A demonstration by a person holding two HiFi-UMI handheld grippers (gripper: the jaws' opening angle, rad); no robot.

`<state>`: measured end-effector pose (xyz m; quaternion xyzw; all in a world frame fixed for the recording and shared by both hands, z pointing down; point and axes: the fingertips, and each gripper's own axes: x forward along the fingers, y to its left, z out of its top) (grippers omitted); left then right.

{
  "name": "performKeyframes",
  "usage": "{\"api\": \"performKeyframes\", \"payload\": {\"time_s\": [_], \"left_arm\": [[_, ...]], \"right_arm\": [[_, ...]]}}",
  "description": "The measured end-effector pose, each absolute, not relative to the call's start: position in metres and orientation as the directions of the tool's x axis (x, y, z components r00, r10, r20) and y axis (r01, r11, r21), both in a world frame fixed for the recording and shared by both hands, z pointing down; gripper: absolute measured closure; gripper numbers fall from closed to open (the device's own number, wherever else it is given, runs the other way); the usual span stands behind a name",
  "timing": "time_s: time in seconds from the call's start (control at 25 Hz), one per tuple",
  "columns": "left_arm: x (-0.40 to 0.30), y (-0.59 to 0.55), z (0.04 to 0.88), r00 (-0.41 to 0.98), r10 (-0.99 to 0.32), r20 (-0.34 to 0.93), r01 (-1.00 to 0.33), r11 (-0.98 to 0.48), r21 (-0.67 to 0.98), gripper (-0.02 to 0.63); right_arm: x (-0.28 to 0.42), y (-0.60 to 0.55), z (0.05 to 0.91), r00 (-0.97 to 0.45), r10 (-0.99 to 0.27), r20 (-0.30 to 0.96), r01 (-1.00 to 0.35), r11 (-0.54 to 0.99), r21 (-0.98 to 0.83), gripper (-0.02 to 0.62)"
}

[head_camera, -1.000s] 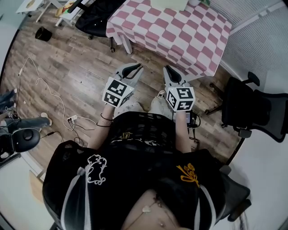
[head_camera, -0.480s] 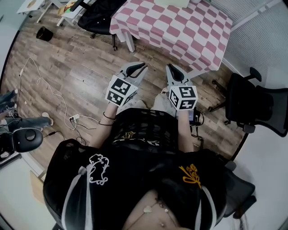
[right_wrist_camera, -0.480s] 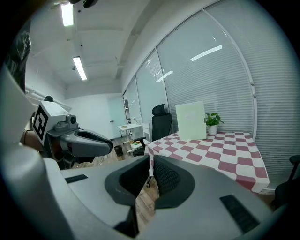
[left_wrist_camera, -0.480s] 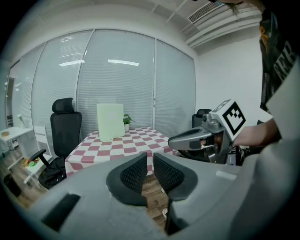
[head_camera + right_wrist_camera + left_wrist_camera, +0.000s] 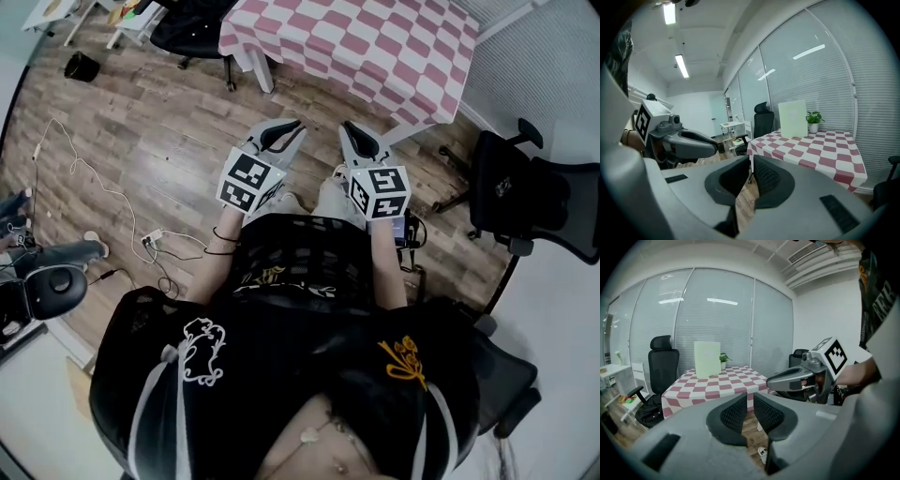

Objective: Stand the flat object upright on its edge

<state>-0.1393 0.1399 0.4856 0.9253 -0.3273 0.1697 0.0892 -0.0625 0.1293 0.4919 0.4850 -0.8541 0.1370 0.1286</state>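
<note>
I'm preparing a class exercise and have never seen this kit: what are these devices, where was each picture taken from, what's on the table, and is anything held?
A person holds a two-jaw gripper in each hand: left gripper and right gripper. The head view looks down from a camera on the person's head; the two gripper views come from cameras on the grippers. On the checked table stand a pale green board, upright, and a small potted plant. Both grippers are shut, holding nothing.

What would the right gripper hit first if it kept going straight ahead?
Probably the hanging near edge of the checked tablecloth; only wooden floor shows before it, though depth is unclear.
</note>
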Motion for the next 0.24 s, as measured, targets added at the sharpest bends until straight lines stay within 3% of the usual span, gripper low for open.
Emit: {"api": "performKeyframes", "payload": {"time_s": [0.24], "left_arm": [[-0.1407,0.1383,0.4874,0.725,-0.579,0.373,-0.638,-0.769,0.048,0.551]], "right_arm": [[-0.0677,0.1269,0.4912,-0.509,-0.786,0.351,-0.855,0.511,-0.095,0.561]]}}
